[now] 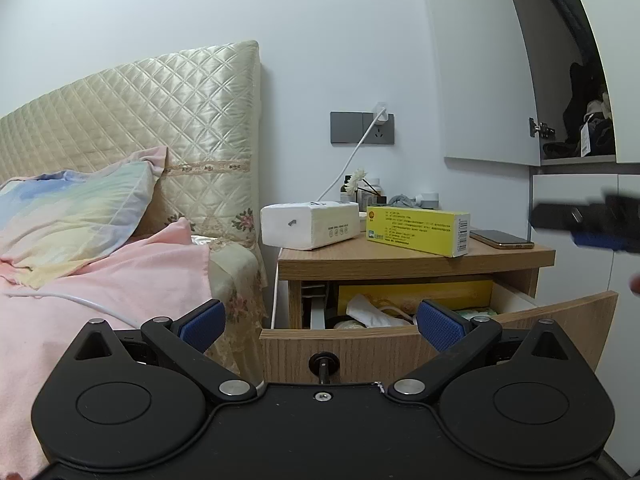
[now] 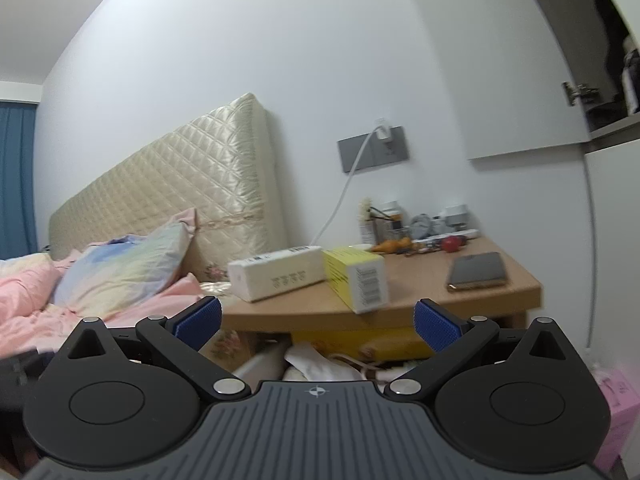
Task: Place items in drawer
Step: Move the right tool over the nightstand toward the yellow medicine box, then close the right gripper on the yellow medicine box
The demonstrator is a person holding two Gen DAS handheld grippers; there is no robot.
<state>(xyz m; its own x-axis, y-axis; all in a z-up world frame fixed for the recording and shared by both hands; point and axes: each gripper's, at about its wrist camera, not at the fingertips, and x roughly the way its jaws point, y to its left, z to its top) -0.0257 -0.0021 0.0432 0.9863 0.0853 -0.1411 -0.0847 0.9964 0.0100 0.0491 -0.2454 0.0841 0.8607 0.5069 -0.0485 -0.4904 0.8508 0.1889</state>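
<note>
Yellow box [image 1: 418,230], print too small to read, beside white tissue pack [image 1: 311,225].

Wood-grain nightstand [image 1: 416,260], glossy quilted headboard [image 1: 168,120], matt cardboard box [image 1: 420,230].

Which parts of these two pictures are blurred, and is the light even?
Left wrist view: sharp, except the right gripper at the edge, smeared by motion. Right wrist view: softly blurred overall, the phone and yellow box lack crisp edges. Both: dim, even indoor light, strong fisheye bending.
</note>
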